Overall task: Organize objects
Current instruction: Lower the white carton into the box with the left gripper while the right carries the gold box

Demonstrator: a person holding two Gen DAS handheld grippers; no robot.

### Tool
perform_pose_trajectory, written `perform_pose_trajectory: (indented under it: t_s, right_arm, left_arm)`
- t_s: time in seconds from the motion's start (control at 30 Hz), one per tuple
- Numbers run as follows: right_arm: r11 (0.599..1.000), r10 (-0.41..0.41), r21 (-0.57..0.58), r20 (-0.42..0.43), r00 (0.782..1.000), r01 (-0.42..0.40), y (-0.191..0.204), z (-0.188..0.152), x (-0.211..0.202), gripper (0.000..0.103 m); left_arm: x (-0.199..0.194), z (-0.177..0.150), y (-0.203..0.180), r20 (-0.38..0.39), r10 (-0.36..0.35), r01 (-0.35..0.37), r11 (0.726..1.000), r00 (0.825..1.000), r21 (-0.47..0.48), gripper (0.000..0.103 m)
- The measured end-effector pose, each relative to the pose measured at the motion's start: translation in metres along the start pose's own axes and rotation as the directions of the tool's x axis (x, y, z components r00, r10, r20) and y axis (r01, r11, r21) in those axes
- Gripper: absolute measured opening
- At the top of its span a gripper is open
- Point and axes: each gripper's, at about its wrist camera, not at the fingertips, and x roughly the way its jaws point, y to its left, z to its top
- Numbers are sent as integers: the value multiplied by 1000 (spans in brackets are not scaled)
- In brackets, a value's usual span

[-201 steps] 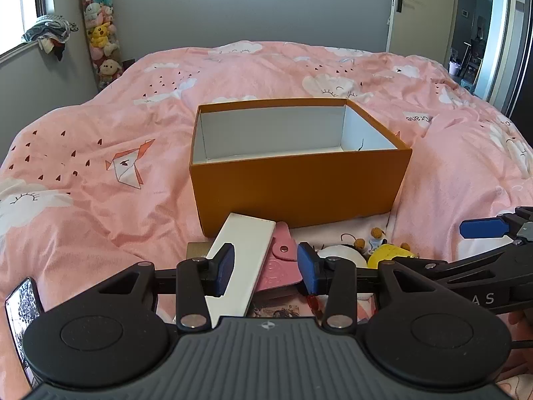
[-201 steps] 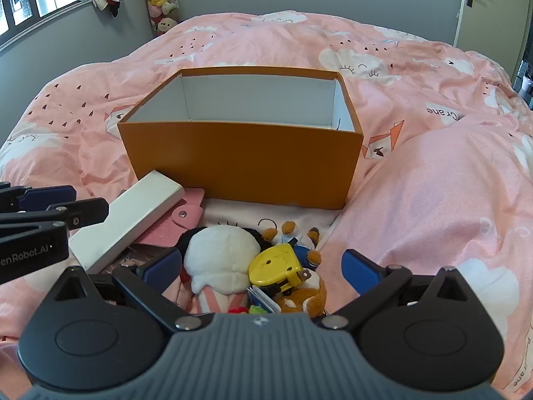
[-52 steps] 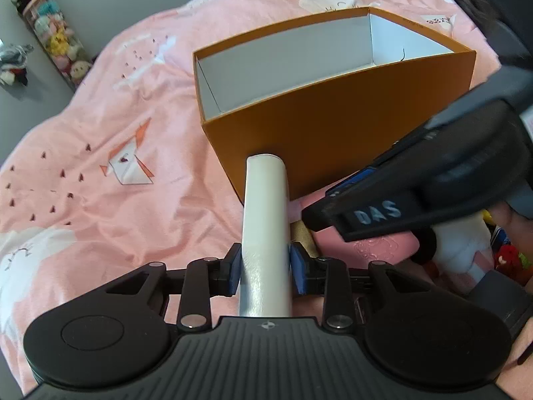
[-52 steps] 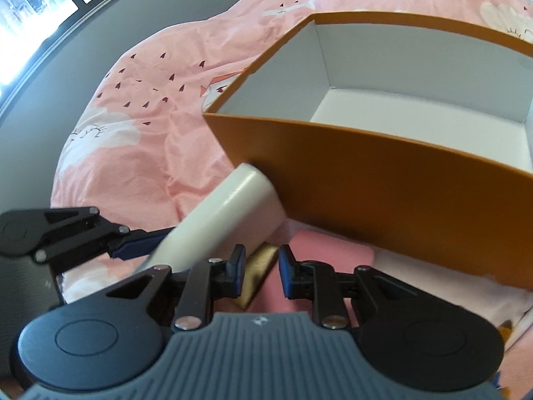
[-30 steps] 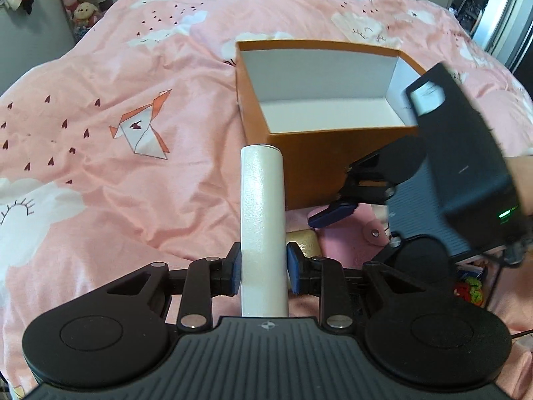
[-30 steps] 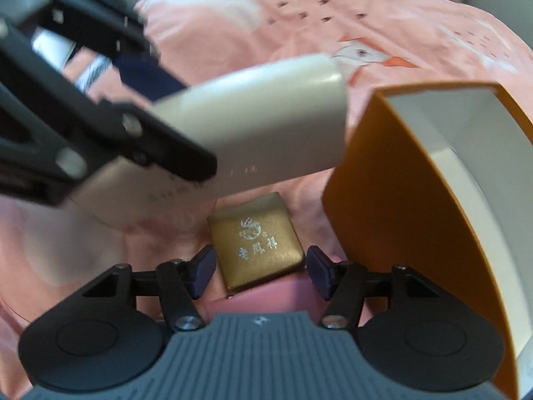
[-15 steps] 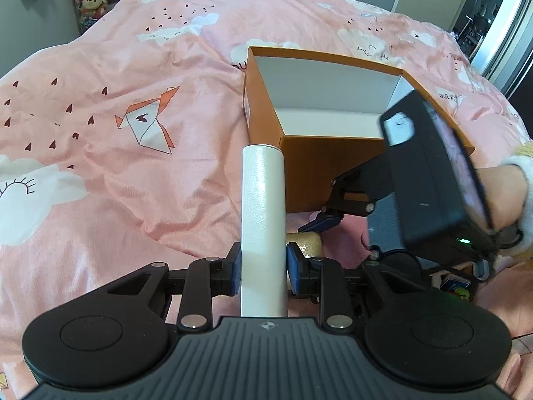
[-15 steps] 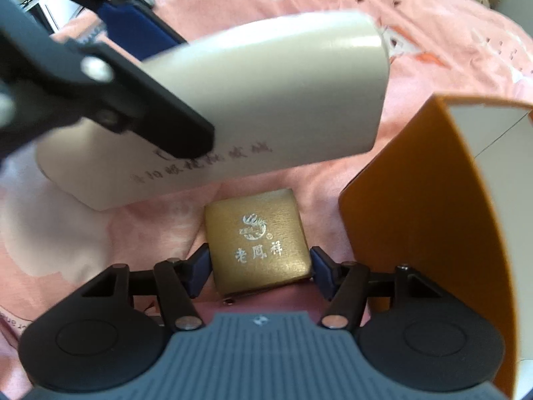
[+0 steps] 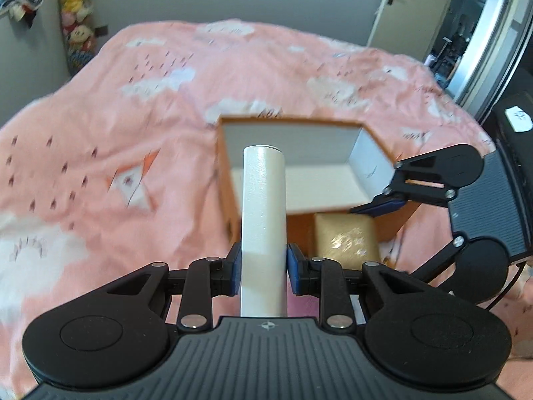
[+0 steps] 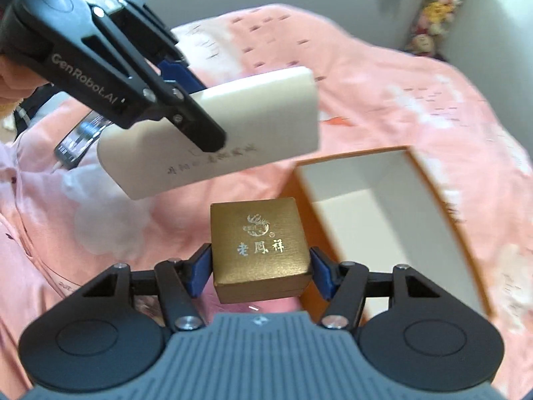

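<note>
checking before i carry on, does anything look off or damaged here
Nothing stands out. The white case sits straight in the left claw, the gold box sits squarely in the right claw, and the orange box is upright, open and empty.

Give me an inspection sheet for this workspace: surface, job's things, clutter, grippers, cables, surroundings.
Surface: pink bedspread with cloud prints, rumpled.
Job's things: open orange box, white inside, nothing seen in it; long white case and small gold box, both lifted off the bed.
Clutter: a phone-like device lies on the bed behind the white case.
Grippers: left hand-held gripper shut on the white case; right hand-held gripper shut on the gold box, near the orange box.
Cables: a dark cable trails beside the right hand-held gripper.
Surroundings: grey wall, hanging column of plush toys, door at the back.
</note>
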Motion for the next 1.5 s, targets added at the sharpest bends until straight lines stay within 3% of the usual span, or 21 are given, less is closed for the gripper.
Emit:
perform_pose_trajectory:
  t_s: [0.17, 0.33, 0.5, 0.67, 0.83, 1.07, 1.13, 1.37, 1.5]
  right_arm:
    - [985, -158, 80, 13, 987, 156, -40, -8, -26, 63]
    - [950, -238, 207, -6, 971, 234, -100, -13, -7, 63]
    - [926, -209, 307, -67, 976, 219, -140, -28, 39, 63]
    - [929, -149, 324, -116, 982, 180, -151, -44, 90, 63]
    - [933, -126, 319, -143, 982, 166, -152, -57, 110, 62]
    - [933, -103, 330, -143, 984, 145, -161, -64, 122, 62]
    - [932, -101, 332, -144, 984, 144, -158, -68, 121, 62]
    - [927, -93, 349, -140, 986, 137, -158, -72, 120, 62]
    - [928, -90, 347, -140, 986, 134, -156, -72, 121, 62]
  left_arm:
    - [19, 51, -24, 56, -55, 54, 998, 997, 21, 31]
    - [89, 97, -33, 25, -74, 75, 997, 997, -10, 31]
    - [176, 106, -16, -97, -61, 52, 995, 993, -86, 31]
    - [225, 94, -9, -196, -35, 20, 997, 980, -77, 31]
    - [248, 86, -18, -249, -32, 24, 999, 968, -36, 31]
    - [269, 86, -9, -325, -23, 1, 998, 946, -68, 31]
    - [268, 88, -8, -330, 1, -20, 998, 944, -55, 32]
    - [249, 101, -20, -281, 154, -121, 984, 947, 131, 36]
    - [255, 98, -29, -285, 273, -206, 947, 919, 245, 31]
